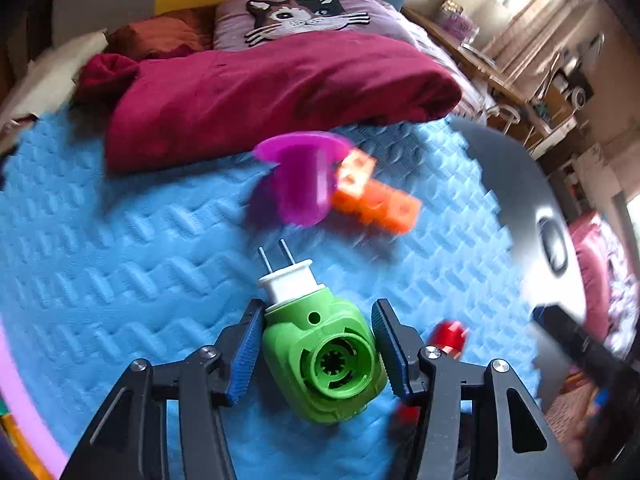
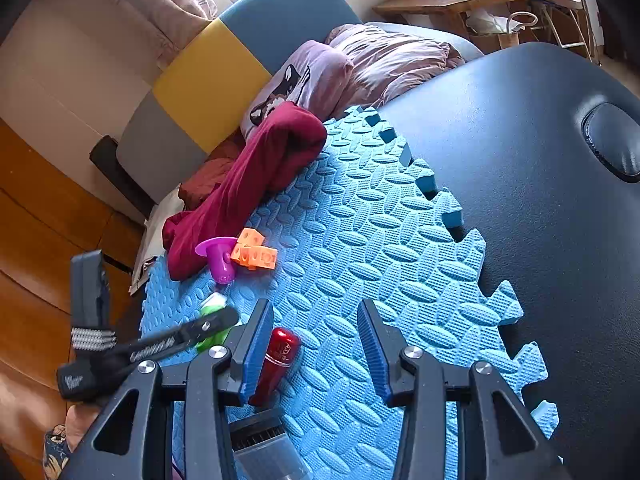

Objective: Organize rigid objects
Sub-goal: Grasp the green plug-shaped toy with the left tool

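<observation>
A green plug-in device (image 1: 324, 360) with a white two-pin plug lies on the blue foam mat (image 1: 120, 240) between the fingers of my left gripper (image 1: 318, 354). The left pad touches it; a small gap shows at the right pad. Ahead lie a purple funnel-shaped piece (image 1: 302, 176) and orange linked cubes (image 1: 376, 196). A red cylinder (image 2: 280, 360) lies against the left finger of my open right gripper (image 2: 314, 352). The left gripper (image 2: 160, 344) and green device (image 2: 212, 308) show at the left of the right wrist view, with the funnel (image 2: 218, 256) and cubes (image 2: 254, 254) beyond.
A maroon cloth (image 1: 260, 92) lies on the mat's far edge, with a cat-print pillow (image 1: 296, 16) behind. The mat (image 2: 360, 240) rests on a dark padded table (image 2: 540, 200). A clear grey object (image 2: 268, 448) sits under my right gripper. A wooden desk (image 2: 460, 0) stands far back.
</observation>
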